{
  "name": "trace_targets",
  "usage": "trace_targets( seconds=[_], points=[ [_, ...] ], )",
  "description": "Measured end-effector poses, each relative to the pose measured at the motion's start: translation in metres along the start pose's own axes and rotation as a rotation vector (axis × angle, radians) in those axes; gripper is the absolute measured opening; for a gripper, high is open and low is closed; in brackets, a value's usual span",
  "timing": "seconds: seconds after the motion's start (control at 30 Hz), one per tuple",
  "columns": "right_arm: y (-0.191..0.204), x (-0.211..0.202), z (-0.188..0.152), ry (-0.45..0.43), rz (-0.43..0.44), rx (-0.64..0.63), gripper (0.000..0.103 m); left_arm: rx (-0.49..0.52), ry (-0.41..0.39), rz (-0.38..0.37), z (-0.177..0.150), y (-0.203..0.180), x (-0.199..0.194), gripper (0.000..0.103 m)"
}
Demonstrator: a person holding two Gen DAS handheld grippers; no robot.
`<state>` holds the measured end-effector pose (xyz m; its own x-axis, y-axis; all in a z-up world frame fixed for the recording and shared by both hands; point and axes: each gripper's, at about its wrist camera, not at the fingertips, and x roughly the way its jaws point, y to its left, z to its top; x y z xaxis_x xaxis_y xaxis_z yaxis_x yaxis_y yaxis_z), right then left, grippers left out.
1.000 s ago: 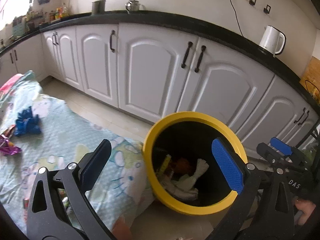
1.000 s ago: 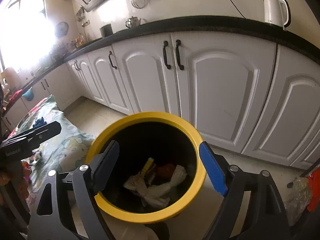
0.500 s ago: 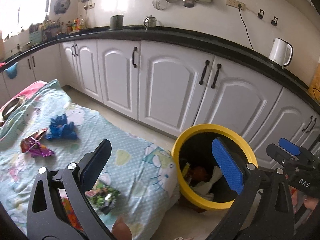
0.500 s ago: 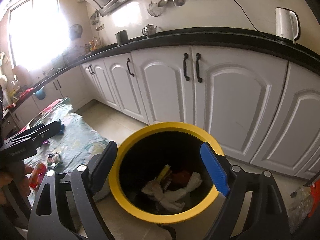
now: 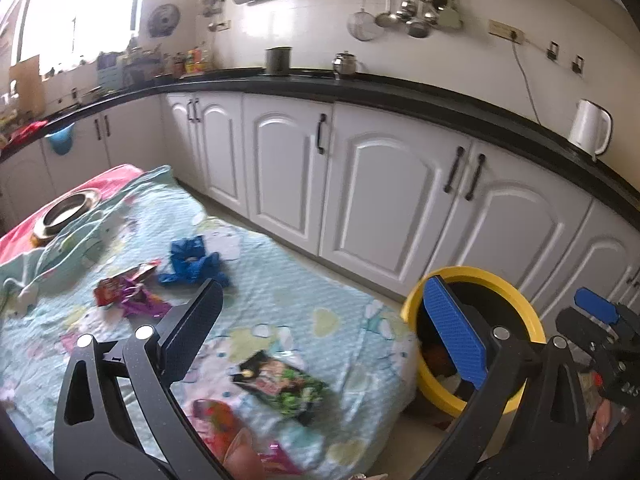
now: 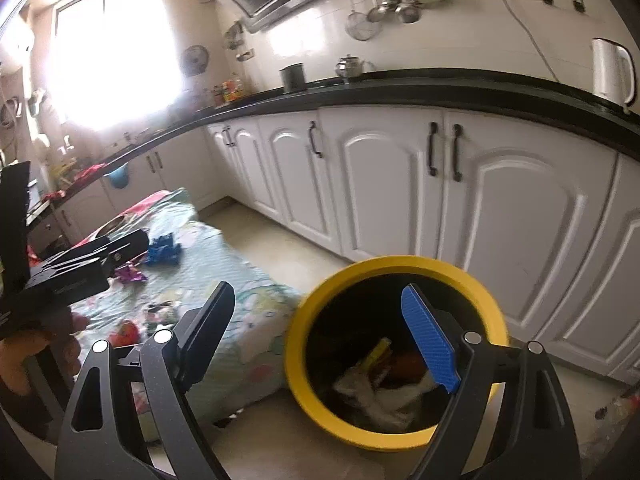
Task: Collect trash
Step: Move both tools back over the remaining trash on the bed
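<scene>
- My left gripper (image 5: 320, 332): jaws wide, empty; green wrapper (image 5: 286, 386) just below and ahead, purple wrapper (image 5: 128, 292) and blue glove (image 5: 192, 264) farther ahead-left.
- My right gripper (image 6: 320, 332): wide, empty; yellow bin (image 6: 396, 348) directly ahead.
- Risk: flat wrapper on soft cloth (image 5: 280, 292); pads may pinch fabric instead.
- Risk: light foil may slip before reaching the bin.

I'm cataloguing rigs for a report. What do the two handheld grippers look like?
Both match: the left gripper and right gripper have speckled black frames with silver pivot screws, one black finger and one with a textured blue pad. White lettering marks their sides. Bare hands hold them; no cables visible.
</scene>
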<state>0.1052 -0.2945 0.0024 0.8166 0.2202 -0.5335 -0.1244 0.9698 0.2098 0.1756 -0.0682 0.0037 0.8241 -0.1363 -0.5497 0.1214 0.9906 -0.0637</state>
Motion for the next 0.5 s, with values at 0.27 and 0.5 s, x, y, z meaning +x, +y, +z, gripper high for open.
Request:
trace_targets(
  seconds=[0.27,0.5],
  points=[
    [0.047,0.008,-0.001,0.036,0.112,-0.078,0.083,-0.090,-0.018,0.072,0.003,0.053,-0.011,0.093],
    [0.089,0.017,-0.005,0.077,0.200,-0.138,0.083,-0.173,-0.024,0.131,0.001,0.097,-0.018,0.093]
  ],
)
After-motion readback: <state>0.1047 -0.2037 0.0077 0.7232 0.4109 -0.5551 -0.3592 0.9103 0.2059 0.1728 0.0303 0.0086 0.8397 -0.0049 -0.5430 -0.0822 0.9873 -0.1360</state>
